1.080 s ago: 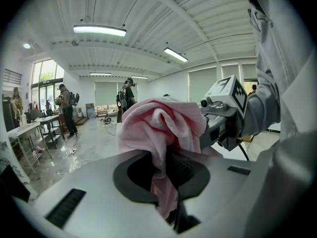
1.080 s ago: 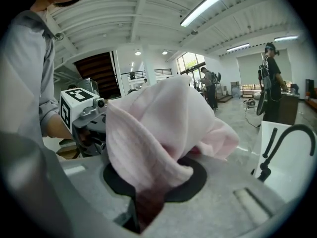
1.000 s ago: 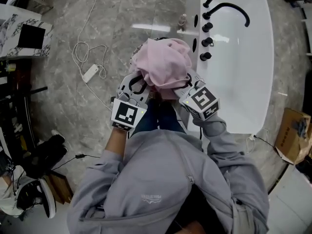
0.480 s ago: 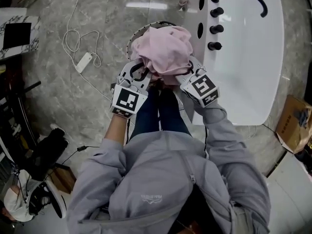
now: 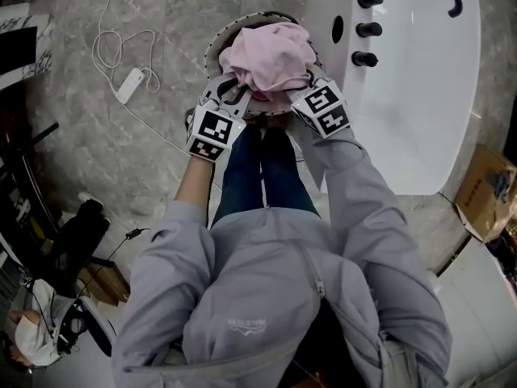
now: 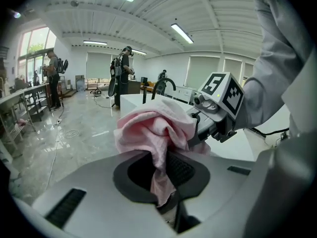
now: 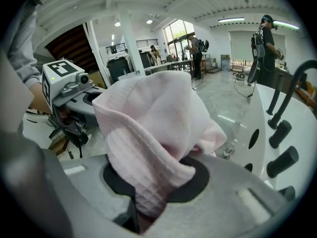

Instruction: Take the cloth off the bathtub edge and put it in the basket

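A pink cloth point(image 5: 269, 55) hangs bunched between my two grippers, directly above a round basket point(image 5: 216, 45) whose rim shows around it on the floor. My left gripper point(image 5: 239, 95) is shut on the cloth's left part; in the left gripper view the pink cloth point(image 6: 157, 133) runs down between its jaws. My right gripper point(image 5: 300, 89) is shut on the right part; the cloth point(image 7: 153, 133) fills that view and is pinched between the jaws. The white bathtub point(image 5: 420, 95) with black taps point(image 5: 365, 29) lies just to the right.
A white power strip point(image 5: 127, 86) with a looped cable lies on the grey marble floor to the left. A cardboard box point(image 5: 485, 192) sits right of the tub. People stand in the far room point(image 6: 121, 73). My legs are below the cloth.
Both grippers have carried the cloth up the picture, away from my body, so it now hangs over the basket. Both grips are unchanged.
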A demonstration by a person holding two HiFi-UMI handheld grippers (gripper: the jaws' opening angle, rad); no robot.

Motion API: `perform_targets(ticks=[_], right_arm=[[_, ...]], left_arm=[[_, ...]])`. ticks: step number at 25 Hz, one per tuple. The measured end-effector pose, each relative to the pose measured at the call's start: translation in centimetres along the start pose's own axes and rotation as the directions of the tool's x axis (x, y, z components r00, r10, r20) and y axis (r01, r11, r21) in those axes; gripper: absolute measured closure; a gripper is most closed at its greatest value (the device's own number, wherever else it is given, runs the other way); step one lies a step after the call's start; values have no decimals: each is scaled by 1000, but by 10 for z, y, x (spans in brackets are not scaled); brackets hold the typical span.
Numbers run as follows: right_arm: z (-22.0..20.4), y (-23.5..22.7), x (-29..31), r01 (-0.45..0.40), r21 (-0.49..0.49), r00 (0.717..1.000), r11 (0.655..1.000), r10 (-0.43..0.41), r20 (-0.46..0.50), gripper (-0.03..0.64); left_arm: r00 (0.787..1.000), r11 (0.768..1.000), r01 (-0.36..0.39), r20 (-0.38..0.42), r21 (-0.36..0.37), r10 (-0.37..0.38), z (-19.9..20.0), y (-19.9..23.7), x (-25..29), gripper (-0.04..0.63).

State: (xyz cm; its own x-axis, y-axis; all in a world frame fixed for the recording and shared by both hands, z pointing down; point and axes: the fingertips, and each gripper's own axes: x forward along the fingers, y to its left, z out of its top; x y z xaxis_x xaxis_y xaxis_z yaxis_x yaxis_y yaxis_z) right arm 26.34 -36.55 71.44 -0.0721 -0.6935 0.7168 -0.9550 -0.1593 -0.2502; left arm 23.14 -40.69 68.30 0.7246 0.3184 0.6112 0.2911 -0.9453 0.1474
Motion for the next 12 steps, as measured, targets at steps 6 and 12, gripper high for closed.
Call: perform_targets(ticks=[6,12], right_arm=[[-47,-32,25,150,72,968,986,-131,-215,404],[-71,-37,14,177,92,949,980,-145,-282,328]], left_arm=[[984,989,-26,-179,-147,0,-57,14,24,397],[973,969,-54,-232,-242,-4,-77,18,14,351]])
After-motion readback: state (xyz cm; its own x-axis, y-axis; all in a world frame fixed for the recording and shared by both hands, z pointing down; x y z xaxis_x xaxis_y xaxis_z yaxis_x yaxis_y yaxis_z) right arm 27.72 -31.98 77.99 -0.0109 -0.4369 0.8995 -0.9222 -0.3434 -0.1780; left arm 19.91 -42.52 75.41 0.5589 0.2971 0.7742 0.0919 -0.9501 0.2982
